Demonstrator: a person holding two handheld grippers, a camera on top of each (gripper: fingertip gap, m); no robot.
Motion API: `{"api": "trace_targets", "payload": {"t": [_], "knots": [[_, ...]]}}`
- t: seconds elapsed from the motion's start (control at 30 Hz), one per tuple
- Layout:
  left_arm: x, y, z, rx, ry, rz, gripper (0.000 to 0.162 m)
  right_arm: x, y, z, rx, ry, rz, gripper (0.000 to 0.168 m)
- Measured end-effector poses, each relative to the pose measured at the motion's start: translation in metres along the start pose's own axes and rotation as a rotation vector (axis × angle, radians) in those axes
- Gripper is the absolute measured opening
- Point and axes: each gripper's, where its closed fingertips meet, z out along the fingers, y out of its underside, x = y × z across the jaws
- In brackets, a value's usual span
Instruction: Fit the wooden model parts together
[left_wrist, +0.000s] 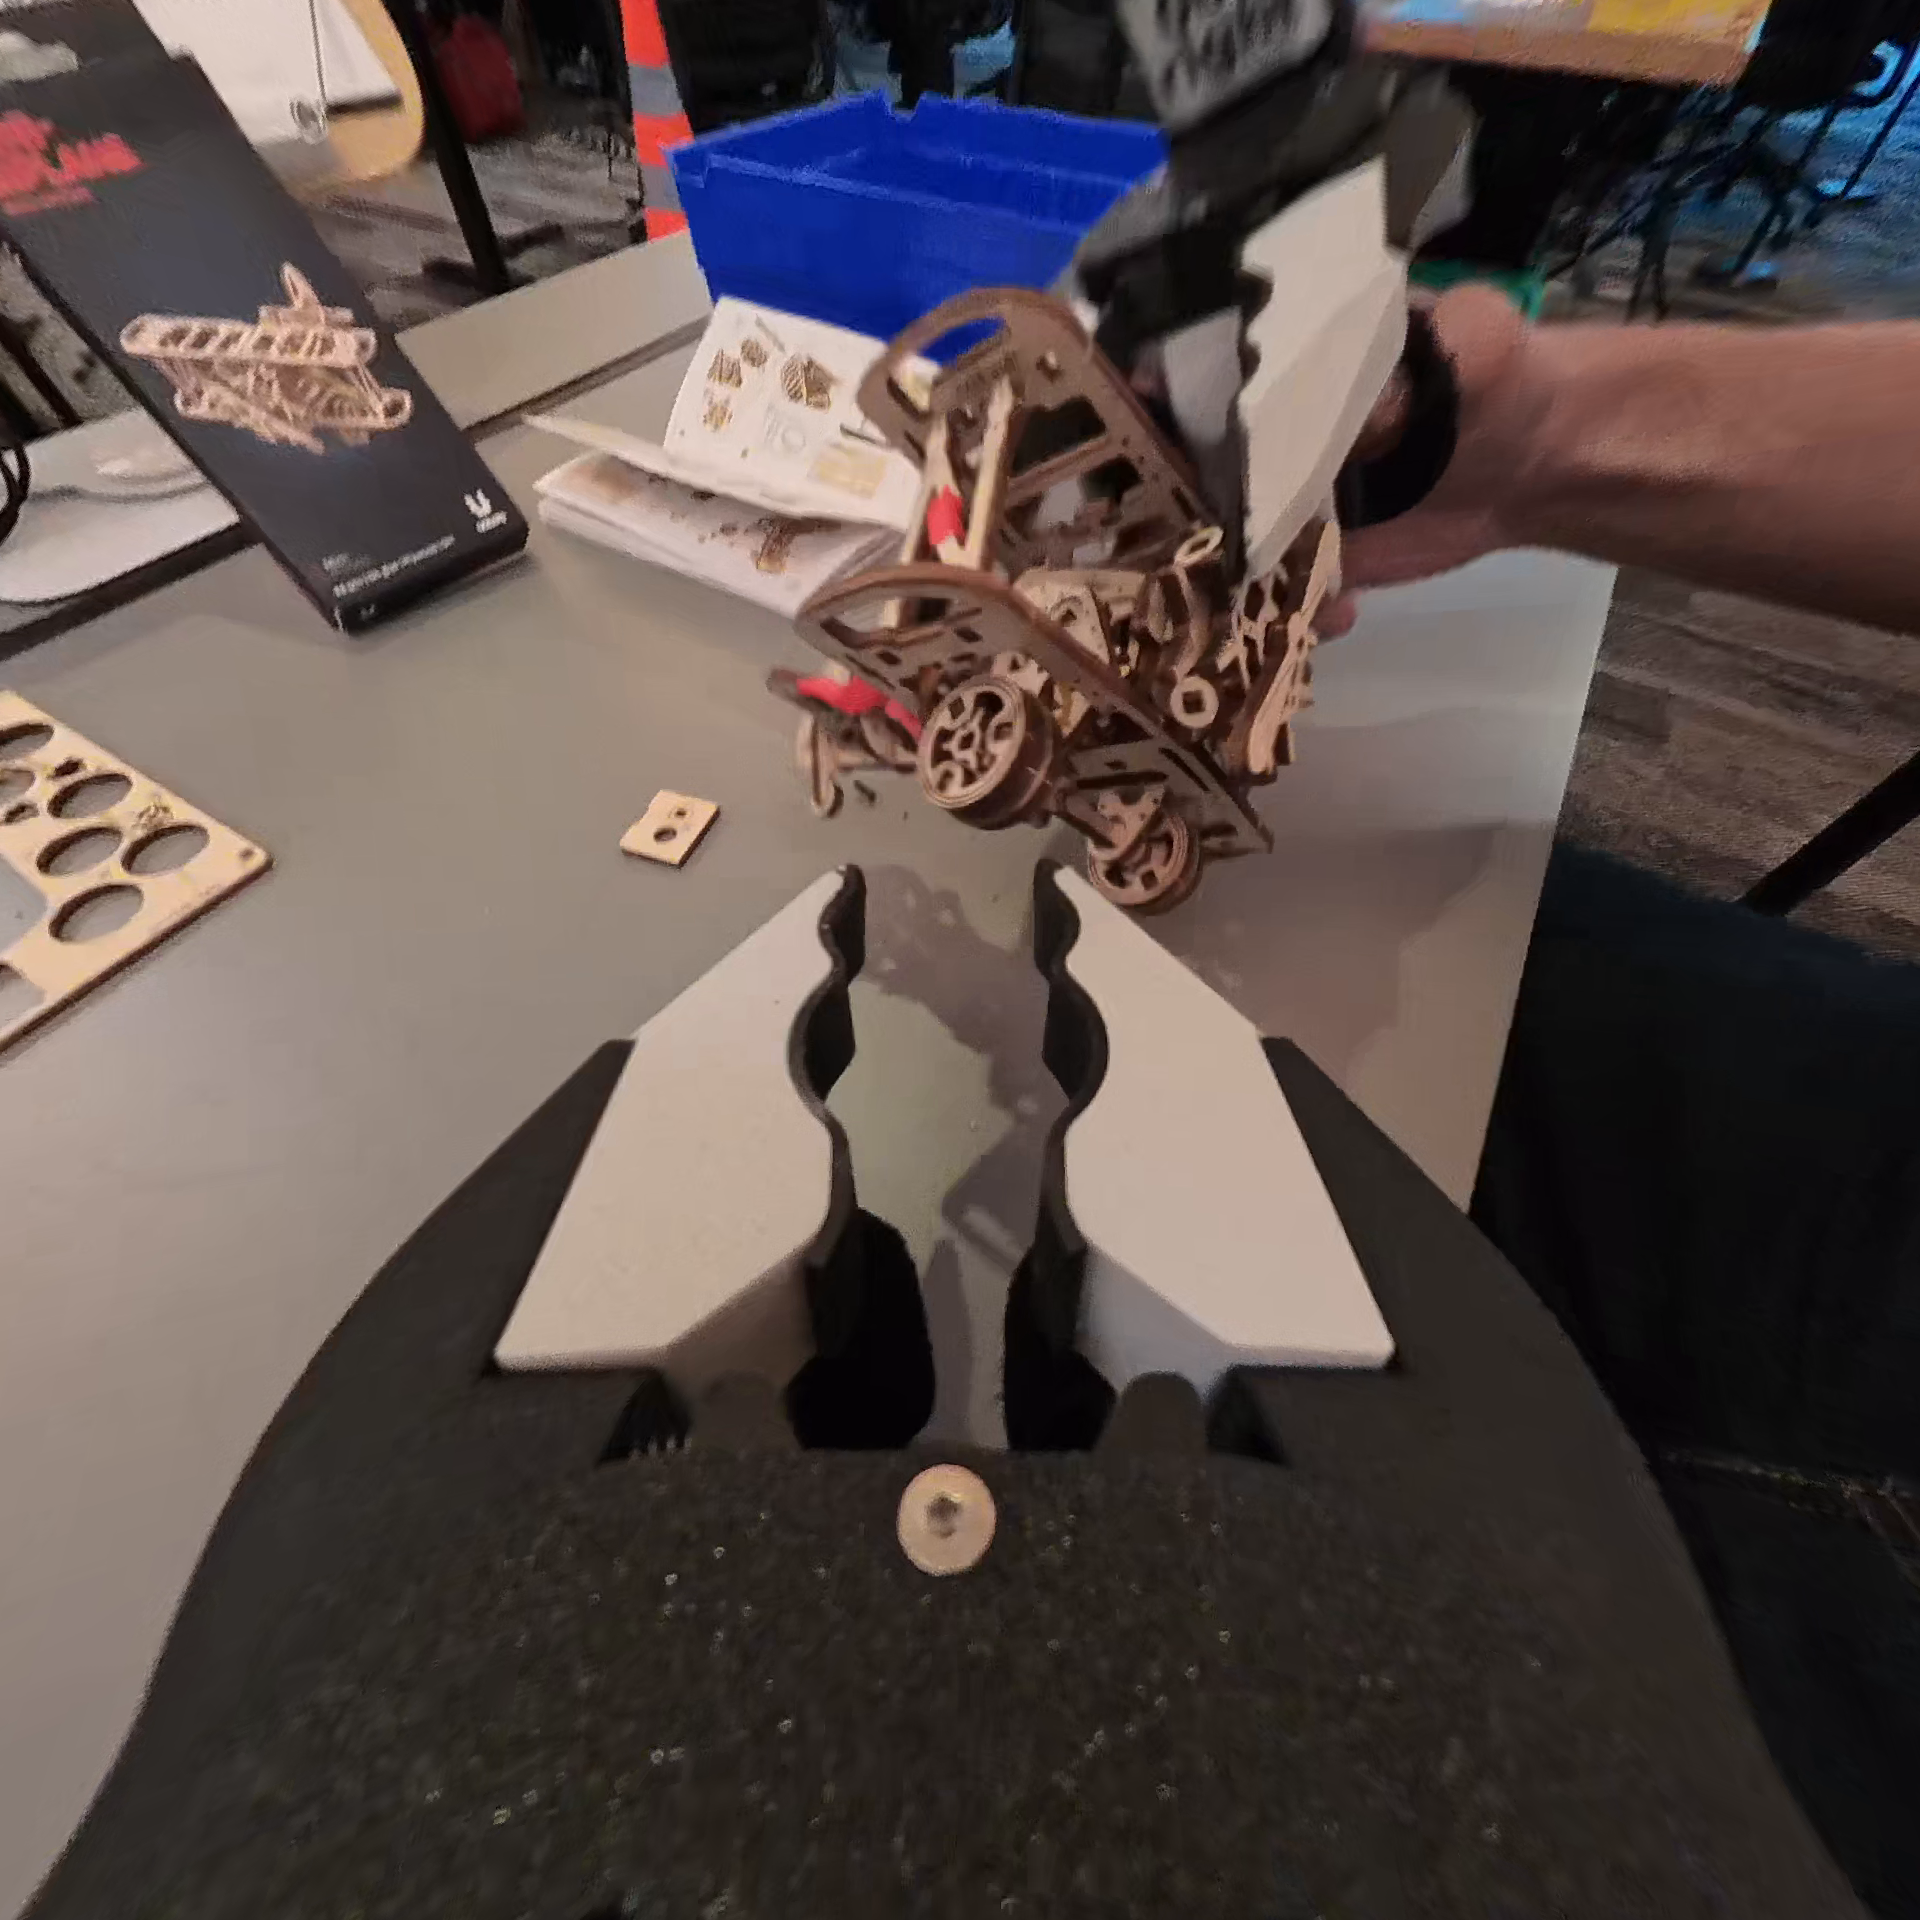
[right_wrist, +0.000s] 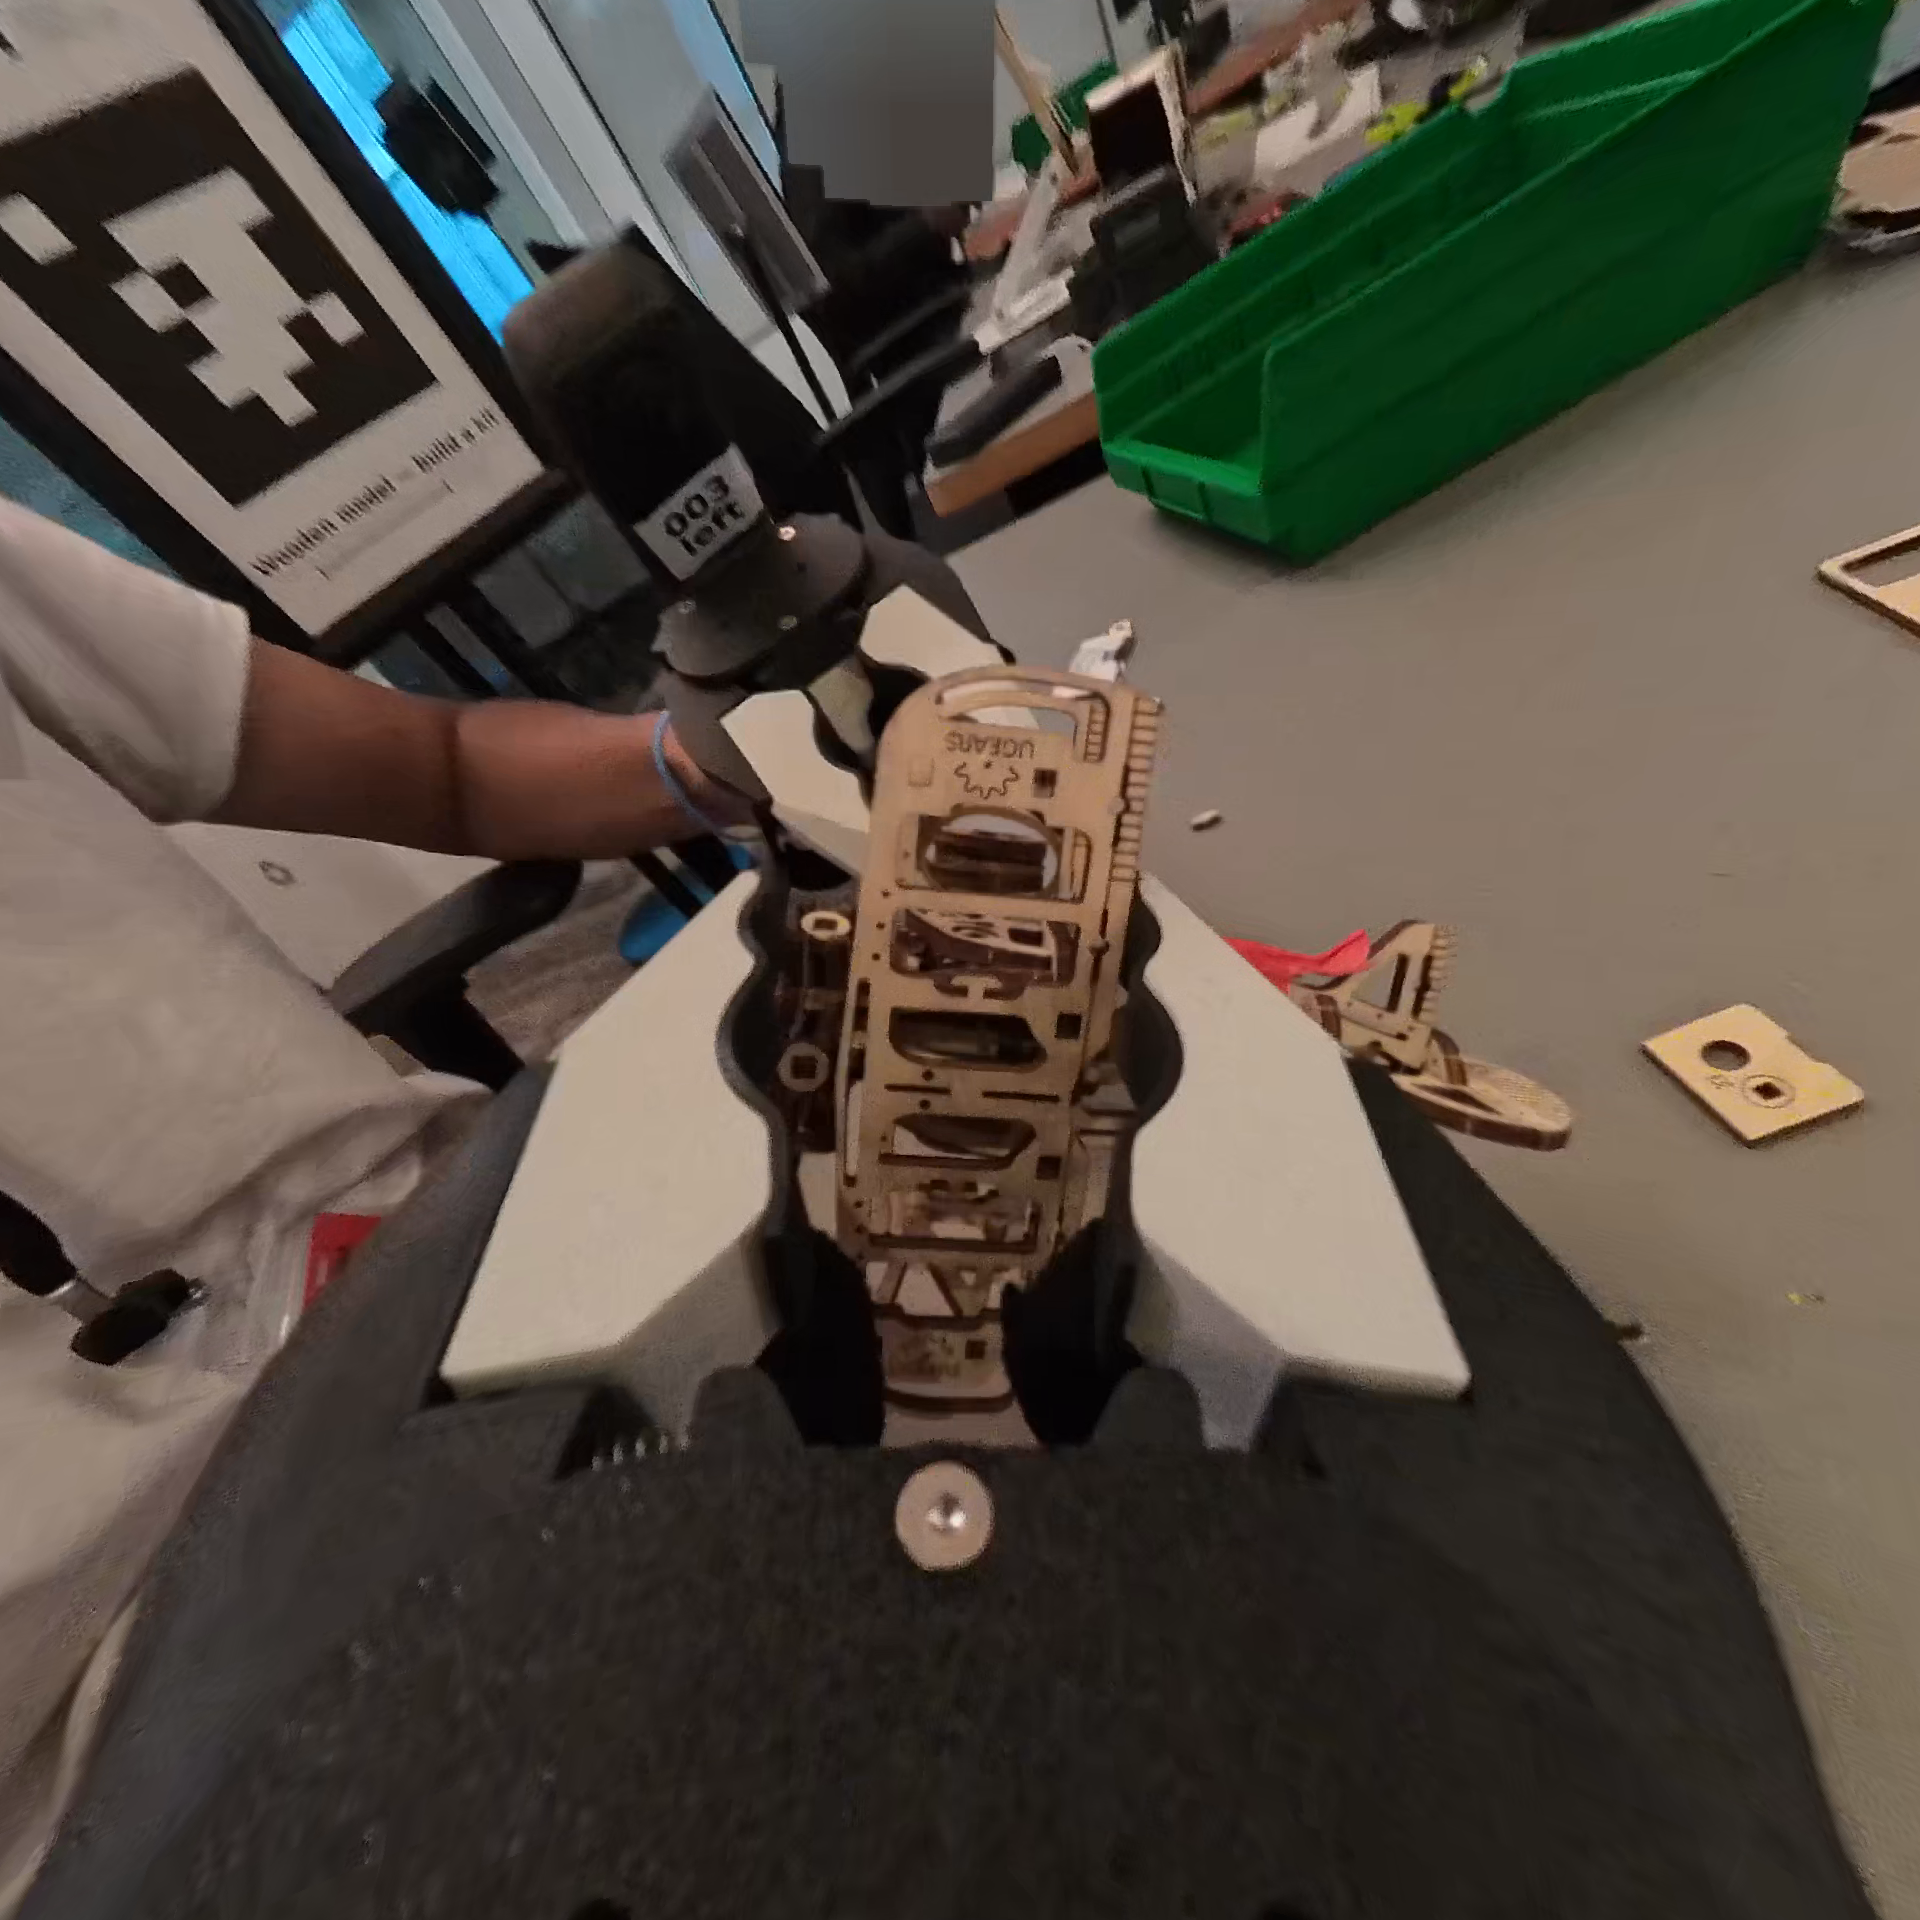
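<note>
Model (left_wrist: 1049, 623) hangs tilted above the bench (left_wrist: 416, 1039), squeezed between the fingers of the right gripper (right_wrist: 951, 1039), its long flat side running up along them. Left gripper (left_wrist: 951, 1039) is empty, jaws apart, low and near, pointing at the wheels. A small loose piece (left_wrist: 670, 828) lies just ahead to its left, closest to this gripper.

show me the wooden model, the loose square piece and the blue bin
wooden model (left_wrist: 1039, 665), left wrist view, on its lower frame near a wheel
square piece (left_wrist: 669, 828), left wrist view, on its flat top face
blue bin (left_wrist: 883, 234), left wrist view, on its front wall
</note>
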Motion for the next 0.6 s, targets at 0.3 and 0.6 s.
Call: {"api": "trace_targets", "payload": {"t": [0.3, 0.6], "knots": [[0.013, -0.019, 0.022, 0.012, 0.140, 0.030, 0.033, 0.014, 0.027, -0.023, 0.102, 0.003, -0.035, 0.061], [0.021, 0.004, 0.050, -0.119, 0.216, 0.049, 0.033, 0.019, 0.038, -0.034, 0.088, 0.040, -0.014, 0.042]]}}
